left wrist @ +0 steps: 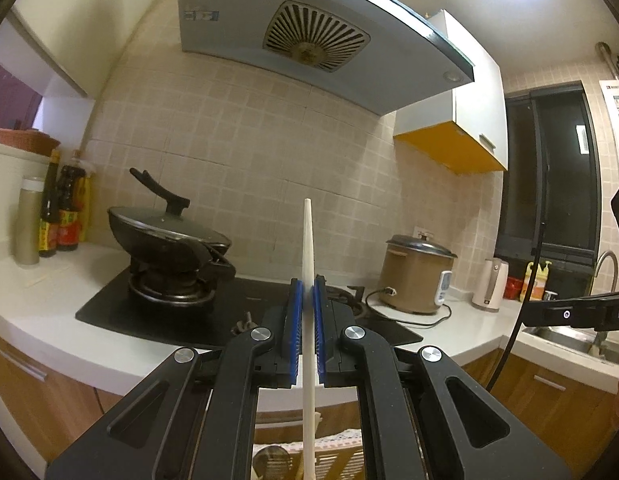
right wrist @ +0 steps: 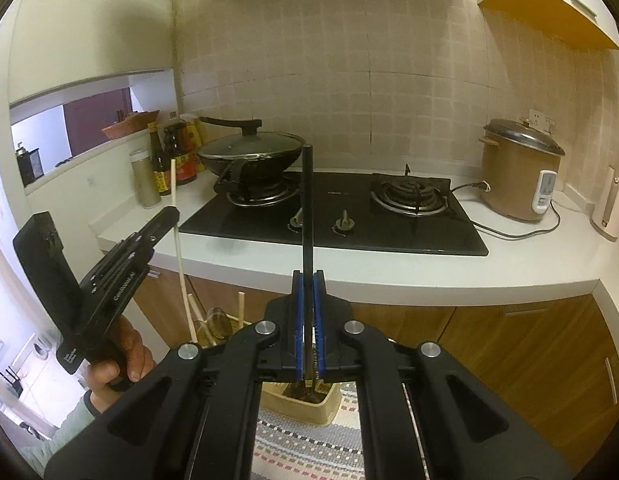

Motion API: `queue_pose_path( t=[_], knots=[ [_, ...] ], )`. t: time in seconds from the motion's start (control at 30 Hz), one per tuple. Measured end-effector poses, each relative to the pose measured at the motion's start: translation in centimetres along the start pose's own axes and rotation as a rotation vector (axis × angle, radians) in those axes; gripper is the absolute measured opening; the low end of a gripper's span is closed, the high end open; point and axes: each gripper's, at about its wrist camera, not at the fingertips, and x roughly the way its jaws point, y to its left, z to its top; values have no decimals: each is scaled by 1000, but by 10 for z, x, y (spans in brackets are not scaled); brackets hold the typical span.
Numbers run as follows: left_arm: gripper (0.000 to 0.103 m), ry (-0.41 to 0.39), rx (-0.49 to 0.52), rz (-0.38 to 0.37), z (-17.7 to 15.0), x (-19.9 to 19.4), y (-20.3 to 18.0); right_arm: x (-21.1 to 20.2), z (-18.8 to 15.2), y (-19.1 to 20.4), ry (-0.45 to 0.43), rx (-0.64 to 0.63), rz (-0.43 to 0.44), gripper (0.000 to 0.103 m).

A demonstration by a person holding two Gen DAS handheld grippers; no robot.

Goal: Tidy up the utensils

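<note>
My left gripper (left wrist: 308, 286) is shut on a long white utensil handle (left wrist: 308, 240) that stands upright between its blue pads; its lower end runs down out of view. In the right wrist view the left gripper (right wrist: 167, 216) shows at the left, held by a hand, with the white utensil (right wrist: 180, 256) through it. My right gripper (right wrist: 308, 276) is shut on a black utensil handle (right wrist: 307, 200), upright, its lower end in a beige holder (right wrist: 297, 404) below. Other pale utensils (right wrist: 241, 308) stand in a container low at the left.
A white counter (right wrist: 389, 272) carries a black gas hob (right wrist: 349, 224), a lidded wok (right wrist: 249, 152) on the left burner, sauce bottles (right wrist: 165, 160), a brown rice cooker (right wrist: 517, 172) with its cord. Wooden cabinets below. A range hood (left wrist: 309, 32) hangs above. A patterned mat (right wrist: 301, 448) lies below.
</note>
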Motion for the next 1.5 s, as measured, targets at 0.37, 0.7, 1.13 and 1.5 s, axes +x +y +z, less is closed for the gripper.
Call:
queue_pose_path(
  t=[0.37,0.7,1.13,1.5],
  knots=[
    [20,70,0,19,-32,11,11,24,-18,-8,49,38,37,4],
    [64,202,-42,-15,-38,-16,27,15,-55,-10,107,74,72,50],
    [73,282,-8,11,-49,-78,11,-18,-98,-7,127,115,83,50],
    [81,317,26,94,-65,-129,-14,-35,-144,5,76,153,95,66]
  ],
)
